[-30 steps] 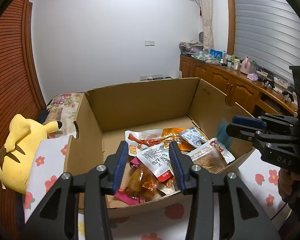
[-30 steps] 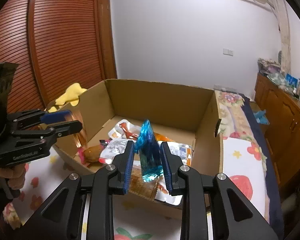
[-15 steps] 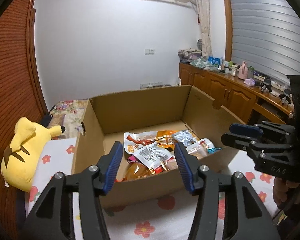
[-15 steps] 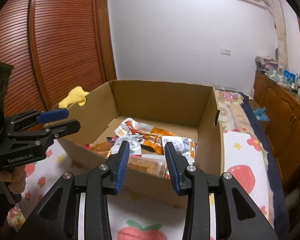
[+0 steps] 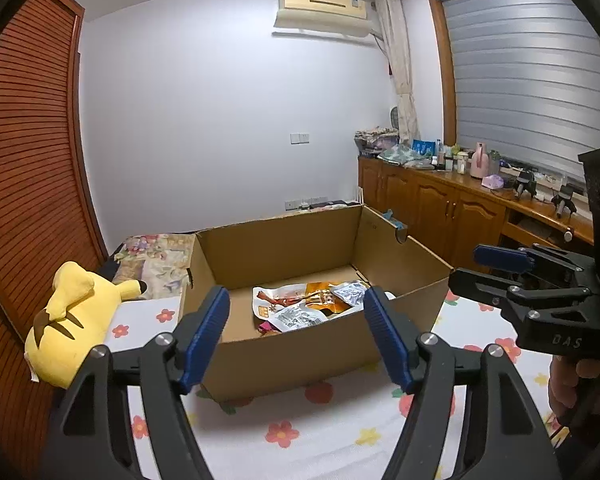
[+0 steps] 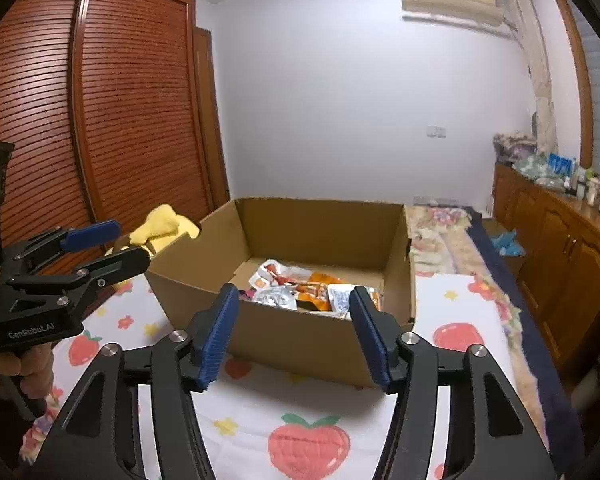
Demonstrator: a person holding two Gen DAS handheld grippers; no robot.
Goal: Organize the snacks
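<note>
1. Lying in a loose heap on the floor of the open brown cardboard box are the crinkly foil and plastic snack packets; white, orange, silver and a scrap of pink show among them; they crowd the near half of the box, toward its right wall in the left wrist view.
2. The box stands on a white bedsheet printed with red flowers and strawberries; its flaps are up and a notch is cut in each side wall.
3. The left gripper, black with ribbed blue pads, hangs in front of the box's near wall; its jaws are opening and nothing is between them.
4. The right gripper, of the same make, also hangs short of the near wall; its jaws are opening too, with nothing between them; a hand grips its handle.
5. A yellow plush toy with a black-tipped ear lies on the sheet just beside the box's left wall.
6. A slatted reddish-brown wooden wardrobe stands behind the toy; a long wooden cabinet with cluttered top runs along the right under a grey roller blind; a cream air conditioner hangs high on the white wall.
</note>
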